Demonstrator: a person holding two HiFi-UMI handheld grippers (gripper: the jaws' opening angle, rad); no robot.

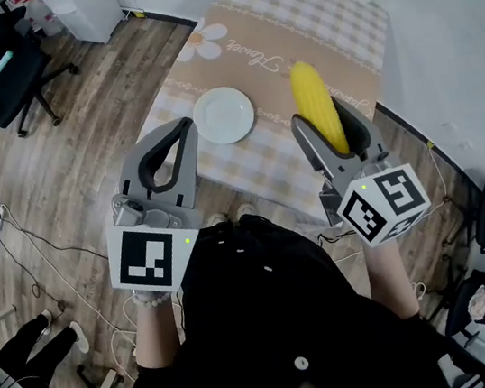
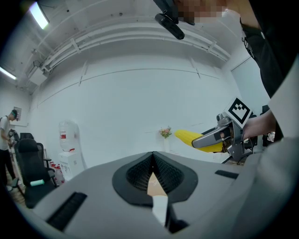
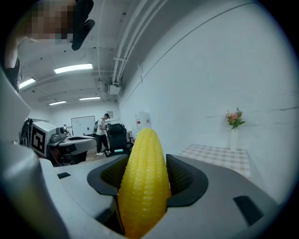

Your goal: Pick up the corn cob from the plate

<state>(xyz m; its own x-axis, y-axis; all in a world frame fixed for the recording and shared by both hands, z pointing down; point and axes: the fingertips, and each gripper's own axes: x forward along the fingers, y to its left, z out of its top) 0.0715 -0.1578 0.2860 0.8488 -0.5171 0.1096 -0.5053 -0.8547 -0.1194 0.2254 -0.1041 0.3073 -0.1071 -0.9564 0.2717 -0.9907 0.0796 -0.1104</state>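
Table (image 1: 304, 5): checked cloth with a tan band; the cursive script on the band is not legible. Left gripper (image 1: 175, 128): held up in front of the person's torso and pointing forward, jaws pressed together on nothing, marker cube toward the body. Right gripper (image 1: 332, 124): raised alongside it at like height, clenched on the corn cob (image 1: 314, 99). Plate (image 1: 224, 115): white, lying on the cloth between the two grippers. The corn cob stands out past the jaws, up off the table and clear of the plate.
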